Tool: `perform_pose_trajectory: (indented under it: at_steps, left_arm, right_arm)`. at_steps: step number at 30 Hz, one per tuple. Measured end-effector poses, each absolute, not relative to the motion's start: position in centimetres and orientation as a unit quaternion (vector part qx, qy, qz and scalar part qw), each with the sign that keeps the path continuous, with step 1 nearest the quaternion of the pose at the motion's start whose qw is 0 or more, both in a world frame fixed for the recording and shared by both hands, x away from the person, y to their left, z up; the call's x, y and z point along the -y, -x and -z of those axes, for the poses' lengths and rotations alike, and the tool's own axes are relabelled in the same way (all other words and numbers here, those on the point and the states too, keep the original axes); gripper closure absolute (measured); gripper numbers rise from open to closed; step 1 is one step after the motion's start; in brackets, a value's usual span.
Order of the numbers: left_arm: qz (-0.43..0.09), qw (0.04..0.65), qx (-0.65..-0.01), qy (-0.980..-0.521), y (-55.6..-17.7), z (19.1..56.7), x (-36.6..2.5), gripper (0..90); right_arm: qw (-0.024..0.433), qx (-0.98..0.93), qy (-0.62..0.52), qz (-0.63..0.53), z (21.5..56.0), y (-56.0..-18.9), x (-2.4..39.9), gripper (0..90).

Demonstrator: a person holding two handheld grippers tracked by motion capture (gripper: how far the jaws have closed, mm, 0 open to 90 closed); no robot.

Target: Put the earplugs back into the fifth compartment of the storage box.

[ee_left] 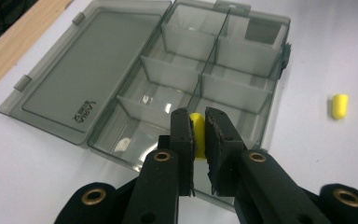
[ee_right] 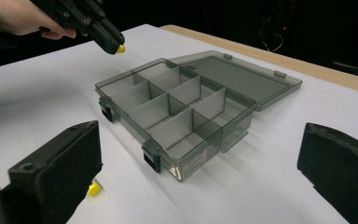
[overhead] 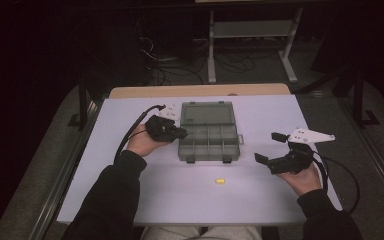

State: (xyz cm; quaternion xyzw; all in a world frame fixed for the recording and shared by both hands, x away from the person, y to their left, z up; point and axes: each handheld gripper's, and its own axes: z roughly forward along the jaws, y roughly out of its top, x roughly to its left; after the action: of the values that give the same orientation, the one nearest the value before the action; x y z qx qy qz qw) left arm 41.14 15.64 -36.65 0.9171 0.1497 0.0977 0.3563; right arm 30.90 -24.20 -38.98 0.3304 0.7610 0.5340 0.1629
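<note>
Two yellow earplugs are seen: one is clamped between the pads of the left gripper [ee_left: 198,133], poised over the near-left edge of the open compartment box [overhead: 208,132]. The other earplug [overhead: 220,180] lies on the white table [overhead: 130,195] in front of the box, nearer the right gripper [overhead: 271,148], whose jaws are spread wide and empty

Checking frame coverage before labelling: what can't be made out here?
- Yellow piece in the left gripper: left gripper view, mostly hidden by the pads; its length can't be told.
- Second yellow piece: right gripper view, partly behind the right gripper jaw.
- Compartment box: high view, too small and dim to see its contents.
- Lid lettering: left gripper view, too small to read.
</note>
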Motion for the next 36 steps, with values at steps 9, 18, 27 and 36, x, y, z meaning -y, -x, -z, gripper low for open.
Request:
perform_pose_trajectory:
  at_steps: [9, 18, 27, 36]
  left_arm:
    - [-0.080, 0.336, -0.155, -0.925, -41.7, 38.7, -15.2, 81.8]
    - [-0.073, 0.320, -0.165, -0.930, -42.1, 39.8, -15.0, 79.9]
    - [-0.056, 0.326, -0.179, -0.926, -42.1, 39.8, -15.3, 63.7]
    - [-0.055, 0.372, -0.176, -0.910, -41.2, 38.0, -15.4, 44.1]
  right_arm:
    - [0.162, -0.762, -0.330, -0.534, 39.0, -30.9, 24.2, 0.0]
    - [0.163, -0.758, -0.330, -0.538, 38.9, -30.9, 24.3, 0.0]
    - [0.163, -0.759, -0.330, -0.537, 38.9, -30.9, 24.3, 0.0]
    - [0.164, -0.758, -0.331, -0.538, 38.9, -30.9, 24.3, 0.0]
